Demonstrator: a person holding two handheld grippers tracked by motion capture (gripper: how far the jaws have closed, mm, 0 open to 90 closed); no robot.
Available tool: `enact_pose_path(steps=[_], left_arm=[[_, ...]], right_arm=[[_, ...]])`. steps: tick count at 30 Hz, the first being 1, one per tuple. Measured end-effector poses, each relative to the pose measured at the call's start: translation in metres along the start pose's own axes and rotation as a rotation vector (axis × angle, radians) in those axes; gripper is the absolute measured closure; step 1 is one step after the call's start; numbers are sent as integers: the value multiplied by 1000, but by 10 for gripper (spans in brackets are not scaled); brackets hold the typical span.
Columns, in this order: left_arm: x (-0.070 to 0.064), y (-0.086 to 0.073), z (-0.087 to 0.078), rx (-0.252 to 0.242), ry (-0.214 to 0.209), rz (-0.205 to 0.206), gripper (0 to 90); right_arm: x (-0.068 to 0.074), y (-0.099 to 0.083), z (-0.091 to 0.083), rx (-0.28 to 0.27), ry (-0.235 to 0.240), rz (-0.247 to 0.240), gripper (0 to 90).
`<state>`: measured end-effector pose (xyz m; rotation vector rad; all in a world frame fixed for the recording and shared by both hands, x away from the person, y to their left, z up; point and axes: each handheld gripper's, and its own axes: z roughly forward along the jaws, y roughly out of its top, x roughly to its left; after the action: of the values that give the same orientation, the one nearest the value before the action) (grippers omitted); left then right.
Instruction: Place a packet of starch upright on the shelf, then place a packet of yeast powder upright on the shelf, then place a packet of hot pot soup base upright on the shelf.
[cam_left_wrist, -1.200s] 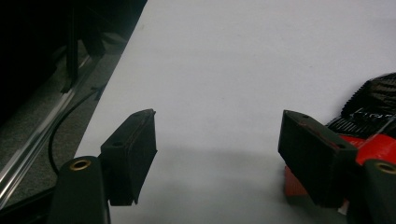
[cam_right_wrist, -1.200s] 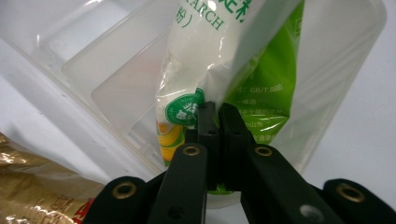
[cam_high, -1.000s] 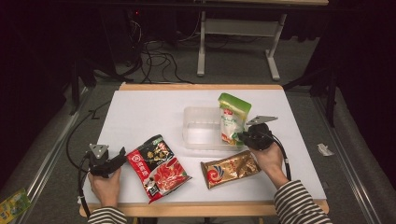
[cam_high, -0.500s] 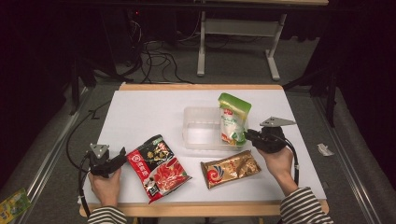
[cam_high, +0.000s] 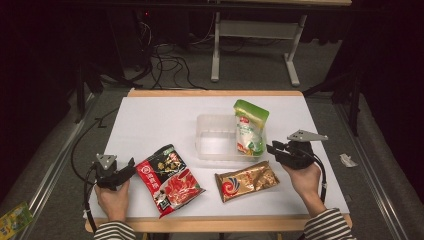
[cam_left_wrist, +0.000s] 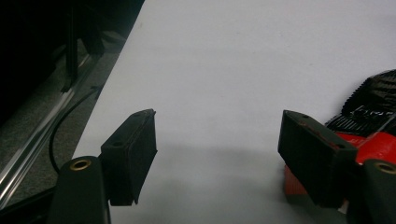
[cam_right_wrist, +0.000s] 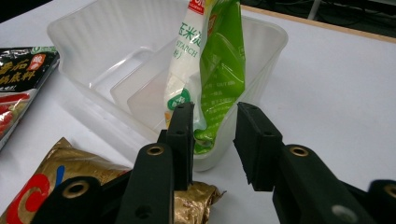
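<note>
Here the clear tub (cam_high: 216, 145) holds a leaning green pouch (cam_high: 250, 131); the right gripper (cam_high: 272, 149), jaws apart, hovers just beside it.

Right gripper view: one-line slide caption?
Open right gripper faces a clear tub holding a green pouch, gold packet lying below.

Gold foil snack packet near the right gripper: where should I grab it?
Probably the crimped right end of the gold foil snack packet, approached from the right by the open right gripper. The packet lies flat on the white table; that thin end lies nearest.
</note>
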<state>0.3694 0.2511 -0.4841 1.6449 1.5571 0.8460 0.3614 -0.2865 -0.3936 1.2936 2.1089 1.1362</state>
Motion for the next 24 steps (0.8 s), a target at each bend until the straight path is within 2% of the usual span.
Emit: enact_pose_path(steps=[7,16,24], left_arm=[[0,0,0,1,-2,0,285],[0,0,1,1,-6,-6,285],[0,0,1,1,-6,-7,285]], right_arm=[[1,-8,-3,3,0,3,653],[-2,-25,-10,10,1,45,632],[-3,-38,-14,14,0,63,618]])
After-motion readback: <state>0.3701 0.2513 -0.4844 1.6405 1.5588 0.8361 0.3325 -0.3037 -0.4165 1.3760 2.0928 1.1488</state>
